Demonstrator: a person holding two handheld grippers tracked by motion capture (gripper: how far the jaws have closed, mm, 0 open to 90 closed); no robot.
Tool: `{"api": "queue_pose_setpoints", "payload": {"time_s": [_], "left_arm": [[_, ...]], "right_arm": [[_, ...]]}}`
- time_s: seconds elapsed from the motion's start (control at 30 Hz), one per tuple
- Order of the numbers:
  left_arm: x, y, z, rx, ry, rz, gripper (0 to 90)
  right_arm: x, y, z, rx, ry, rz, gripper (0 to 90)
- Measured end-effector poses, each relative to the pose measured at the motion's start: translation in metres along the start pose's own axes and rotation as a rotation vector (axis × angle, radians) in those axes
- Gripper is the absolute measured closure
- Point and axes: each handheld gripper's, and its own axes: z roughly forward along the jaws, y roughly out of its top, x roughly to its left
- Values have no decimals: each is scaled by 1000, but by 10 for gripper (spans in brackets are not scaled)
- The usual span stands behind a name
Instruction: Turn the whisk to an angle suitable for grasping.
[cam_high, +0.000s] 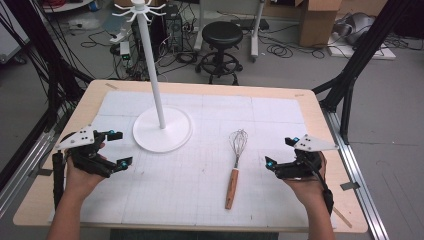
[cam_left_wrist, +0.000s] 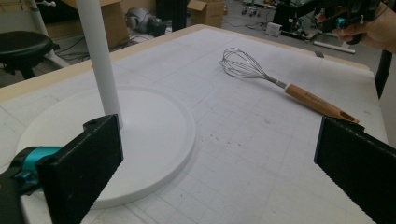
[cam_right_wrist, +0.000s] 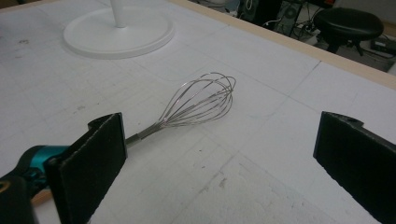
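the whisk (cam_high: 235, 165) lay flat on the gridded mat (cam_high: 200, 180), just left of the right gripper (cam_high: 280, 152), whose jaws stood wide apart and empty. the left gripper (cam_high: 118, 148) also gaped empty beside the white stand (cam_high: 161, 127), well apart from the whisk.

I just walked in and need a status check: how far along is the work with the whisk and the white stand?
Nothing looks done: the whisk lies flat on the mat, apart from the white stand. Nothing is in hand; the left gripper and right gripper hold open and empty. Probably left: grasping the whisk and hanging it.
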Motion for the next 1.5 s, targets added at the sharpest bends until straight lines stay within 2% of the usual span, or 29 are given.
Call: {"api": "queue_pose_setpoints", "payload": {"time_s": [0.13,0.53,0.77,0.87,0.93,0.97,1.03,1.07,1.13,1.23,1.4,1.43,1.5], "left_arm": [[0,0,1,3,-1,-1,18],[-1,0,-2,-5,-5,4,18],[-1,1,-1,-4,-5,6,18],[0,1,-2,-8,-3,3,18],[0,1,-2,-9,-1,4,18],[0,1,-2,-10,-2,4,18],[0,1,-3,-9,-2,5,18],[0,1,-3,-9,-1,5,18],[0,1,-3,-10,2,3,18],[0,1,-4,-13,2,4,18],[1,1,-4,-15,4,3,18],[1,1,-4,-15,5,3,18],[1,1,-4,-15,5,2,18]], "right_arm": [[-1,-3,2,14,1,6,12],[4,0,0,16,0,-20,12],[3,-3,3,38,1,-32,13],[4,-3,2,52,14,-39,69],[4,-3,2,62,21,-50,158],[5,-4,3,75,52,-61,191],[6,-4,4,78,54,-64,192],[7,-4,5,87,58,-69,227],[8,-5,6,98,93,-74,313],[10,-6,7,116,118,-79,409],[11,-7,10,137,173,-88,514],[13,-7,10,152,202,-94,587],[15,-7,12,159,216,-111,614]]}}
